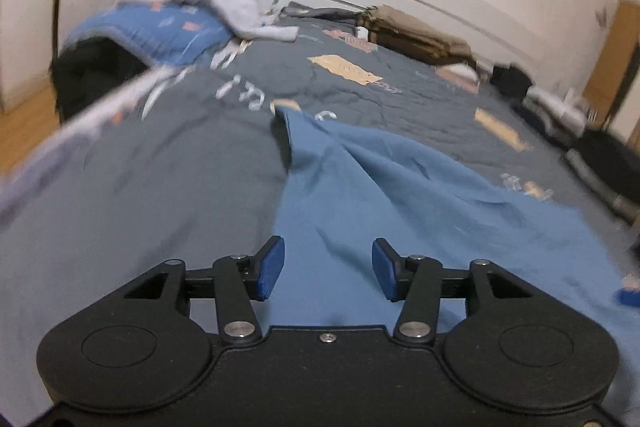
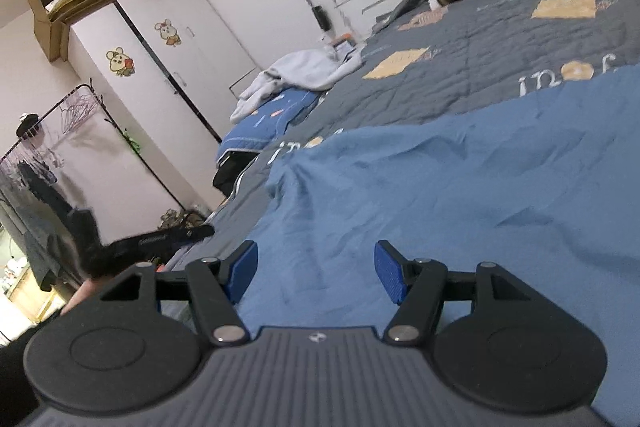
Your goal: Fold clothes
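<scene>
Garment (image 1: 400,195), blue, spread wrinkled across grey quilt (image 1: 180,155); fills lower centre and right of both frames. Left gripper (image 1: 328,271): jaws wide apart, nothing between them, above the blue cloth at lower centre. Right gripper (image 2: 316,273): jaws wide apart, empty, over the cloth's edge. Pale grey clothes (image 2: 296,71) heaped at mid-frame. White wardrobe (image 2: 160,67) at upper left.

I am viewing a plain blue garment (image 1: 400,195) lying on a grey quilt (image 1: 200,155) showing tan patches and white lettering; blue-padded black tongs (image 1: 328,273).
</scene>
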The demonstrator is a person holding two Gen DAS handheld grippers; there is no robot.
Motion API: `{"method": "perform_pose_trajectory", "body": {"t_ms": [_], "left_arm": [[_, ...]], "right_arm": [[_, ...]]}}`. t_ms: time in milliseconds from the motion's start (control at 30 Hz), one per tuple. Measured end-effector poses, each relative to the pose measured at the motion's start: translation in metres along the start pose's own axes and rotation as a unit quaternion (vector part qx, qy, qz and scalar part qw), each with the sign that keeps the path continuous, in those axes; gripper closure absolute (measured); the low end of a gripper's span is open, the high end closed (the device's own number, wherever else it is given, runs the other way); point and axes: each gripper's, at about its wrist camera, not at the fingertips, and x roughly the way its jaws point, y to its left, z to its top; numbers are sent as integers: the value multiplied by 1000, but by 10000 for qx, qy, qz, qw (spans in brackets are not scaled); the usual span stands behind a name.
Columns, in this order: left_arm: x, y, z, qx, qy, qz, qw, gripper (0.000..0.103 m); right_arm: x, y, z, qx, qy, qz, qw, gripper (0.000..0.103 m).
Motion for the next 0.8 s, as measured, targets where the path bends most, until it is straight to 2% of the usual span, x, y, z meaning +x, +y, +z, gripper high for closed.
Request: {"method": "perform_pose_trajectory", "body": {"t_ms": [167, 300, 400, 500, 633, 800], "left_arm": [[-35, 12, -43, -901, -56, 169, 9958, 55], [-47, 25, -70, -1587, 98, 309, 9868, 55], [-54, 34, -90, -2145, 111, 71, 9766, 55], [-55, 37, -100, -2266, 92, 96, 9739, 55], [-55, 41, -107, -2291, 82, 377, 9726, 56], [-44, 51, -113, -2534, 48, 589, 9656, 56]], "right_arm": [[4, 16, -7, 49, 114, 177, 9998, 39], [6, 29, -13, 86, 201, 317, 9993, 39], [9, 38, -17, 116, 263, 414, 9987, 39], [12, 46, -19, 11, 296, 482, 9984, 39], [12, 55, -23, -86, 323, 569, 9978, 39], [15, 55, -25, -111, 366, 581, 9976, 39]]}}
